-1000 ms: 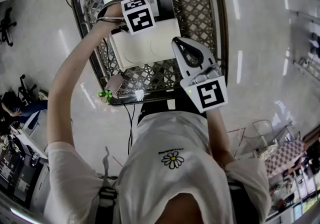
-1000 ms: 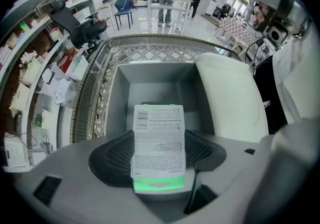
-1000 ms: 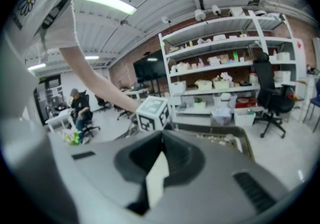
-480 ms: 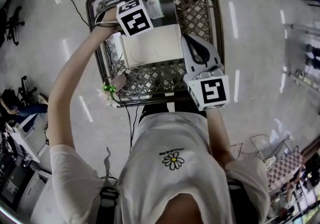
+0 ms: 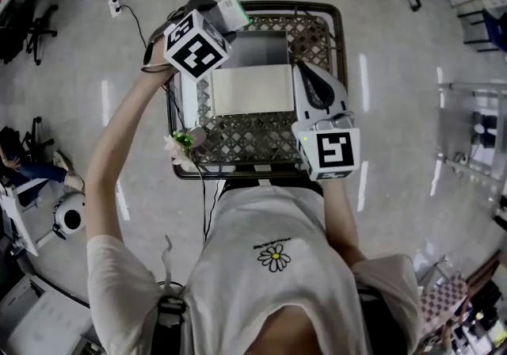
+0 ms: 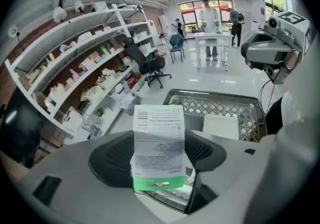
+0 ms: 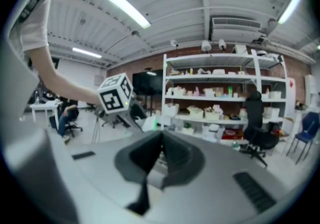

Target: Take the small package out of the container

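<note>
The left gripper (image 5: 215,20) is clamping the small package (image 6: 158,143) between its two dark fingers (image 6: 112,157). The package is standing upright between them. Its green end is sitting deep between the pads, and its white printed face is sticking out past the fingertips. In the left gripper view the wire basket (image 6: 220,105) is lying beyond the fingertips and off to their right, and the package is not touching it. In the head view the package is showing by the basket's far left corner. A flat white box (image 5: 252,89) is lying inside the basket, to the right of the left fingers. The right gripper (image 7: 161,143) is hovering over the basket's right side with its fingers pressed together and nothing between them.
</note>
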`<state>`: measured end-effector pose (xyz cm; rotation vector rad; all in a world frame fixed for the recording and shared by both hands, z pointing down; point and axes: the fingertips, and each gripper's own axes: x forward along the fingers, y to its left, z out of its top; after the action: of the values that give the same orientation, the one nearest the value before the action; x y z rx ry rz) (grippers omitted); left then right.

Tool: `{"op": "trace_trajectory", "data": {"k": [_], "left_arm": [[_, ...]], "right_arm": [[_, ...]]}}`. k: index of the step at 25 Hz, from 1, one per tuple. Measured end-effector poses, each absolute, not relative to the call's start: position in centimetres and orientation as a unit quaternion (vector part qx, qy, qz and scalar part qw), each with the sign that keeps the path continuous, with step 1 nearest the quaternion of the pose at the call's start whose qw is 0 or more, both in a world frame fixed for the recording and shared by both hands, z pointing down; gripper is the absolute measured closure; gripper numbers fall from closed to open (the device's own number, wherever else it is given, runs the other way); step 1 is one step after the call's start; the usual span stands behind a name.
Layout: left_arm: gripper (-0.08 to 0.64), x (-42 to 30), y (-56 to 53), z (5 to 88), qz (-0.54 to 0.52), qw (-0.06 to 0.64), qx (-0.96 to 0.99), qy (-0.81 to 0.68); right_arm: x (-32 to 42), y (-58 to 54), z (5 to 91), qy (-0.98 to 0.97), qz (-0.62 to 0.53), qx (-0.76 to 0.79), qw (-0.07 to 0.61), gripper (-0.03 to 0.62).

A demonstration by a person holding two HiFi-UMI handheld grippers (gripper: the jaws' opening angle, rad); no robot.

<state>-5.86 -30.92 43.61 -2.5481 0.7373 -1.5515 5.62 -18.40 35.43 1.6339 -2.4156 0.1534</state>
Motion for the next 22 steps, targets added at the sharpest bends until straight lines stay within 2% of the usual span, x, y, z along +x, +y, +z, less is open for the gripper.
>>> {"op": "trace_trajectory", "data": {"k": [16,22], "left_arm": [[0.229,-11.0,-26.2,28.2,-0.297,0.033,-0.827,0.476],[0.229,-11.3,-23.3,26.2,-0.141,-0.009,-0.83,0.54]], "right_arm": [[3.1,-18.6,30.1,-0.825,0.007,0.559,0.085,0.561],[2.1,-17.8,29.5,-0.818,0.006,0.571,0.068,0.561]]}}
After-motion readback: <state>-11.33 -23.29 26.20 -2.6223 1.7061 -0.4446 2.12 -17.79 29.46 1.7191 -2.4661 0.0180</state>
